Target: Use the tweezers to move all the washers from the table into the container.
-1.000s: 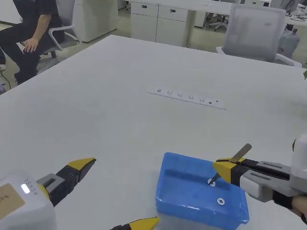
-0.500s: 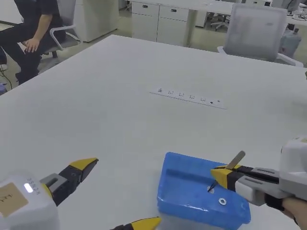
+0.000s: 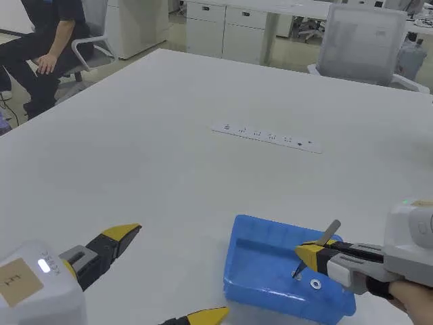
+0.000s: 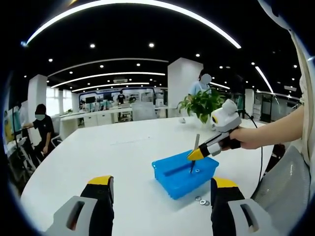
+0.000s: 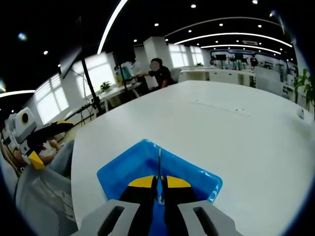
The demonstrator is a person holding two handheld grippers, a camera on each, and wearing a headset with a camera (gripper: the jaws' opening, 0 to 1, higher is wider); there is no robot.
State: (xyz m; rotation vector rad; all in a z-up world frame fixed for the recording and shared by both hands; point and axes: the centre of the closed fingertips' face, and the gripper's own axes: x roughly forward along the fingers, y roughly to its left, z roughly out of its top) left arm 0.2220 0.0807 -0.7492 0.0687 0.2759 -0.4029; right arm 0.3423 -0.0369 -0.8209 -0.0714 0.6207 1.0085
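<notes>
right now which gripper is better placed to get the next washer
Right. The right gripper is shut on the tweezers over the container; washers lie on the table beside it. The left gripper is open, empty.

- No writing, brand or number here can be read.
- A white strip [image 3: 267, 137] lies flat toward the far middle of the table [image 3: 135, 135]. It carries a row of small dark marks, too small to make out.
- A tan sticker [image 3: 13, 281] sits on the body of the left gripper [image 3: 177, 271], near left. Its faint marks are too blurred to read.
</notes>
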